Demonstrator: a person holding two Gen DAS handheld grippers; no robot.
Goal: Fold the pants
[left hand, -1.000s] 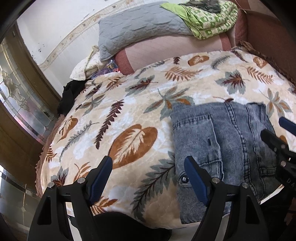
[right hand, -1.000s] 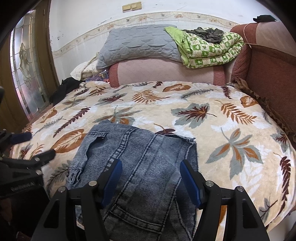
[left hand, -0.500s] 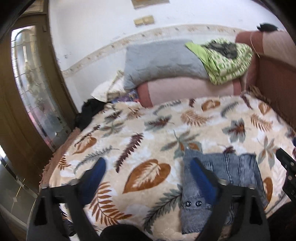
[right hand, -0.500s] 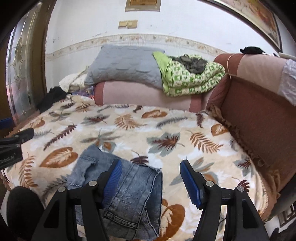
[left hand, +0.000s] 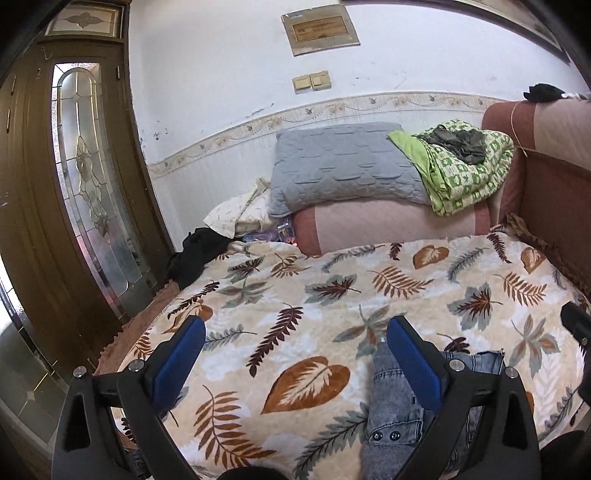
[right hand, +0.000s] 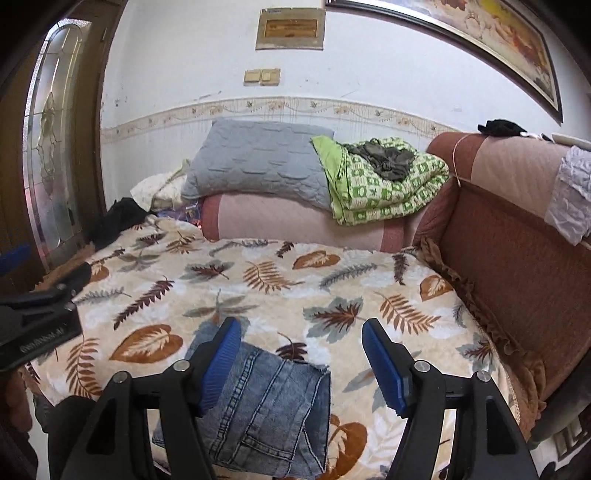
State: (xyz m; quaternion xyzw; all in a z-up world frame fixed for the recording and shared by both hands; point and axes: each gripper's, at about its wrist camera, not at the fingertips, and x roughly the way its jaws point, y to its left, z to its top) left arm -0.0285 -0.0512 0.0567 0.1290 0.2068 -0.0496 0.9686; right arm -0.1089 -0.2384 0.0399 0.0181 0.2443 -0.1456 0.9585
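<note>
Folded jeans (right hand: pixel 273 410) lying flat near the front edge of the leaf-print blanket (right hand: pixel 332 295), a compact denim bundle with seams, a pocket and a frayed hem on top. Seen from the right wrist camera below and between the blue pads of the right gripper (right hand: pixel 301 356), mostly toward the left pad, which overlaps the near-left part of the bundle in the view; contact not clear. Right gripper spread wide, nothing pinched between its pads.

In the left wrist camera, jeans (left hand: pixel 402 413) at the lower right, two metal buttons showing on the near end, partly hidden behind the right pad of the left gripper (left hand: pixel 295 350). Left gripper likewise spread wide, holding nothing, framing bare blanket (left hand: pixel 295 295) with a large brown leaf between the pads; jeans lying to the right of that gap. Left gripper visible at the left edge of the right wrist view, beside the front left corner of the blanket, apart from the jeans.

At the far edge of the blanket, a pink bolster (right hand: pixel 295 221) carrying a grey pillow (right hand: pixel 258 162) and a green patterned quilt (right hand: pixel 388 184) with a dark garment on top. Brown sofa back (right hand: pixel 517 266) along the right edge. Black cloth (left hand: pixel 199 254) at the far left corner, glass-panelled wooden door (left hand: pixel 92 184) beyond. Light switches (right hand: pixel 262 76) and a plaque (right hand: pixel 291 29) on the white wall.
</note>
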